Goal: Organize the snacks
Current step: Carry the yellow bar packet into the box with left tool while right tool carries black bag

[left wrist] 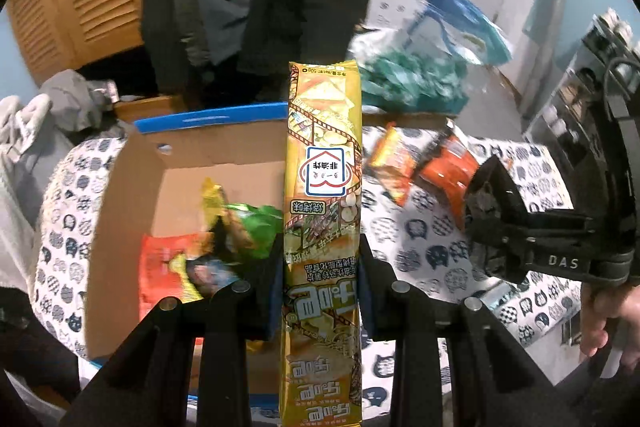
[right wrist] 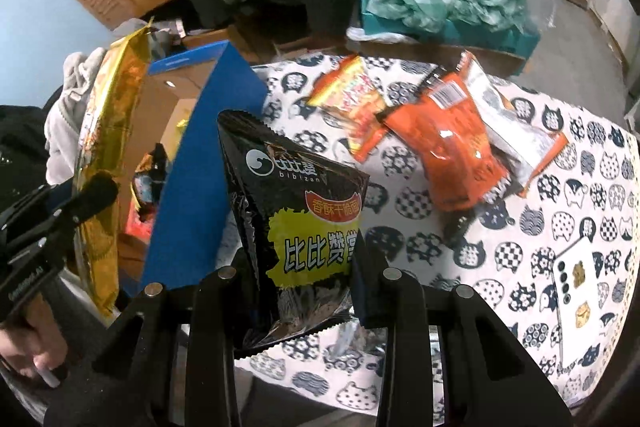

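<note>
1. My left gripper [left wrist: 322, 275] is clamped on a long yellow snack pack [left wrist: 323, 187], held lengthwise above the near edge of the cardboard box [left wrist: 128, 195].
2. My right gripper [right wrist: 298, 267] is closed on a black bibizan noodle-snack bag [right wrist: 304, 219], held just beside the box's blue outer wall [right wrist: 200, 163].
3. Inside the box I see a green packet [left wrist: 256, 227] and a red one [left wrist: 168, 267].
4. Two orange packets [right wrist: 448, 143] lie on the cat-print cloth [right wrist: 560, 227].

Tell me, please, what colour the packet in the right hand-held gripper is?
Black packet with a yellow label, clearest in the right wrist view.
</note>
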`<state>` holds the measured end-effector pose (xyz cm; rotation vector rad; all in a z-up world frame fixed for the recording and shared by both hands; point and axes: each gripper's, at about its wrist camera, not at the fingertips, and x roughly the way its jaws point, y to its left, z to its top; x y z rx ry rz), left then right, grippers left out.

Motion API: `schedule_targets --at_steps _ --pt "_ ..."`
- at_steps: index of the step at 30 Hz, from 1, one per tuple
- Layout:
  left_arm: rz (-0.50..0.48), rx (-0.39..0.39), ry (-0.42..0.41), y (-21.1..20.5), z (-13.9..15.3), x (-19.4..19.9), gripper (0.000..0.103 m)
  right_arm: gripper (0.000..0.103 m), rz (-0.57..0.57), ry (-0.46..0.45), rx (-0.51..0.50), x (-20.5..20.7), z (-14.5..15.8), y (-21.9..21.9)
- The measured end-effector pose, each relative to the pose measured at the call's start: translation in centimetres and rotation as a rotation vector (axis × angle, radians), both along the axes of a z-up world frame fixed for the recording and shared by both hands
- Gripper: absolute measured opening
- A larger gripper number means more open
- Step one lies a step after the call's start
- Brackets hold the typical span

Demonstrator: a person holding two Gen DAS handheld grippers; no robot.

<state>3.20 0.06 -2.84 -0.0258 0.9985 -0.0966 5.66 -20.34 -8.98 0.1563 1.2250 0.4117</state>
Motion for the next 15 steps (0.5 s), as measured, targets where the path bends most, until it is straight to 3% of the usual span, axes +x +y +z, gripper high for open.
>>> schedule_targets --at_steps 15 --pt "0.134 0.023 0.041 7.3 -2.2 0.6 0.031 0.031 0.116 -0.025 0.030 1.6 2.1 7.9"
